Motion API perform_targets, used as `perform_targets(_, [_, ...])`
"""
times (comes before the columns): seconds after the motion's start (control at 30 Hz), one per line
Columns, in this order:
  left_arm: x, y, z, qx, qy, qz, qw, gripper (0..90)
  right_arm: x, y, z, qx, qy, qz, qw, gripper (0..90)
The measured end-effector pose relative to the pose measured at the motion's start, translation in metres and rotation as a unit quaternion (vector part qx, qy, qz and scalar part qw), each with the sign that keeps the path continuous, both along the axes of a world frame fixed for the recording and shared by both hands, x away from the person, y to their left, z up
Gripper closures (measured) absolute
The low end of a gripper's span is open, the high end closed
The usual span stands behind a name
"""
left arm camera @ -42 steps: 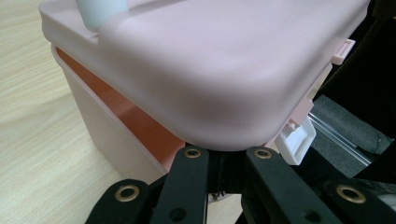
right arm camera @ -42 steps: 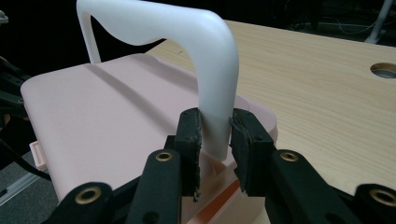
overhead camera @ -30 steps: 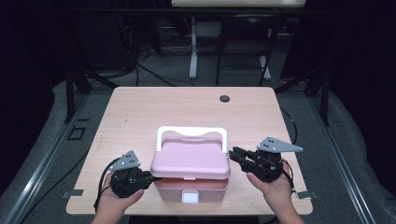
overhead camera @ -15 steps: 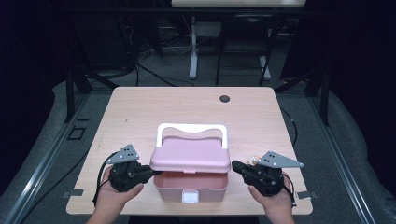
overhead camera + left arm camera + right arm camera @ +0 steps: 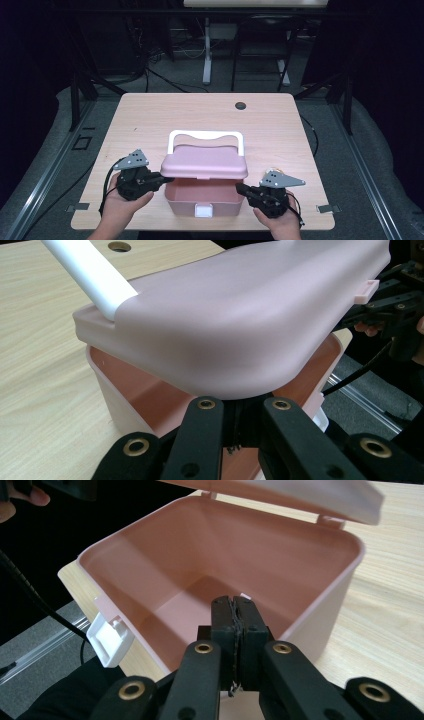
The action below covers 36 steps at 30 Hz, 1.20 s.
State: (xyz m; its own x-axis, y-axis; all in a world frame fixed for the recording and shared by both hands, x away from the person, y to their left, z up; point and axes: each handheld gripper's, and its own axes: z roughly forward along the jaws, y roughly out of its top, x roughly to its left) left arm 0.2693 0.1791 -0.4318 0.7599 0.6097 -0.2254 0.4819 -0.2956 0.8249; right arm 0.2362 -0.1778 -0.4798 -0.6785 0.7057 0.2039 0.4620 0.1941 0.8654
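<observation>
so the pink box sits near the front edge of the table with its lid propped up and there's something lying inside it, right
Not quite. The pink box does sit near the front edge of the table with its lid propped up, but nothing lies inside it: the right gripper view looks straight into the box and shows a bare pink floor and walls.

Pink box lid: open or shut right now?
Partly open. The lid is tilted up at the front, leaving a gap above the box; the right gripper view looks into an empty interior, white latch hanging loose.
</observation>
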Motion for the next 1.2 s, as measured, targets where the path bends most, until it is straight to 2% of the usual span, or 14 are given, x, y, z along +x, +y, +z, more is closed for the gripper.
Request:
perform_targets(0.37, [0.002, -0.001, 0.003, 0.001, -0.002, 0.001, 1.0000, 89.6, 0.001, 0.011, -0.012, -0.005, 0.014, 0.012, 0.9998, 89.2])
perform_targets(0.73, [0.002, -0.001, 0.005, 0.005, -0.001, 0.002, 1.0000, 89.6, 0.001, 0.014, -0.016, -0.006, 0.018, 0.016, 0.9997, 89.3])
perform_targets(1.2, [0.003, -0.002, 0.006, 0.000, -0.004, 0.000, 1.0000, 89.6, 0.003, 0.013, -0.018, -0.007, 0.019, 0.013, 0.9997, 89.8])
